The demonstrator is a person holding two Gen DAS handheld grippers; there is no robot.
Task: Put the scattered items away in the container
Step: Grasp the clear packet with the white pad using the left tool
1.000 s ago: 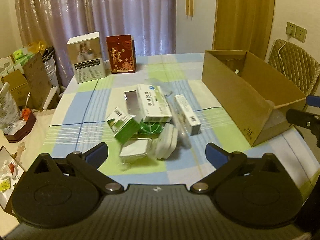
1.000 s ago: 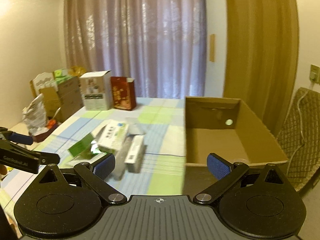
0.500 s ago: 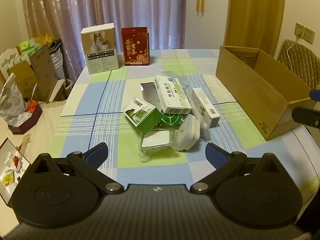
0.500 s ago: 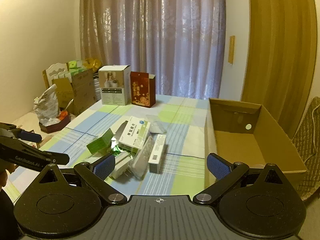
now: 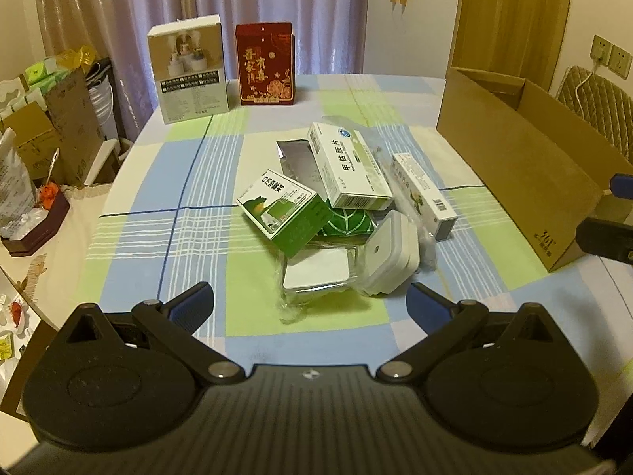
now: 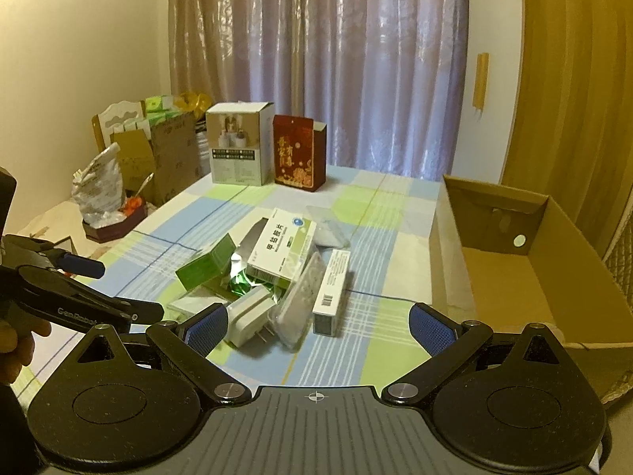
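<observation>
Open brown cardboard box (image 5: 522,166) right of heaped medicine cartons (image 5: 348,166) on checked desk (image 5: 190,213). Left gripper (image 5: 310,303), right gripper (image 6: 318,322): fingers wide, holding nothing.

A heap of small items is lying mid-table: a green-and-white carton (image 5: 283,208) is tilting on the pile, a white medicine box (image 5: 348,166) with blue print is leaning beside it, and a narrow white box (image 5: 423,194) is lying flat at the right. A white plug adapter (image 5: 391,257) and a clear-wrapped white pad (image 5: 316,273) are resting at the near edge. The open brown cardboard box (image 5: 514,162) is standing to the right, apart from the heap.
</observation>
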